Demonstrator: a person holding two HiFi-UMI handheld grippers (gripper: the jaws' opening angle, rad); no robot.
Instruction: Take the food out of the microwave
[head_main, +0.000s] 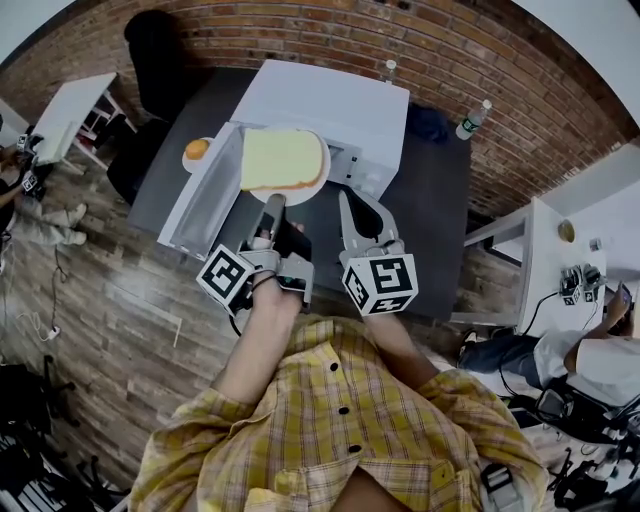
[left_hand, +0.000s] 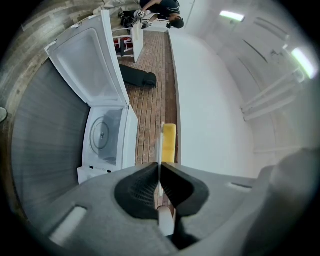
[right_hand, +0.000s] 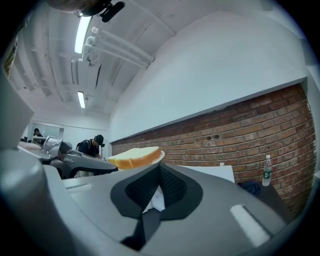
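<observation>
A white plate (head_main: 314, 186) with a slice of bread (head_main: 282, 158) hangs in front of the open white microwave (head_main: 330, 100). My left gripper (head_main: 272, 202) is shut on the plate's near rim. In the left gripper view the plate (left_hand: 158, 150) shows edge-on between the closed jaws of that gripper (left_hand: 159, 169), with the bread (left_hand: 169, 142) on its right face. My right gripper (head_main: 347, 202) is just to the right of the plate, shut, with nothing in it. In the right gripper view its jaws (right_hand: 160, 169) meet below the bread (right_hand: 134, 156).
The microwave door (head_main: 205, 195) swings out to the left, and its cavity (left_hand: 105, 136) shows a turntable. An orange item (head_main: 197, 150) lies on a small plate on the dark table (head_main: 440, 220). Two bottles (head_main: 472, 120) (head_main: 390, 68) stand at the back by the brick wall.
</observation>
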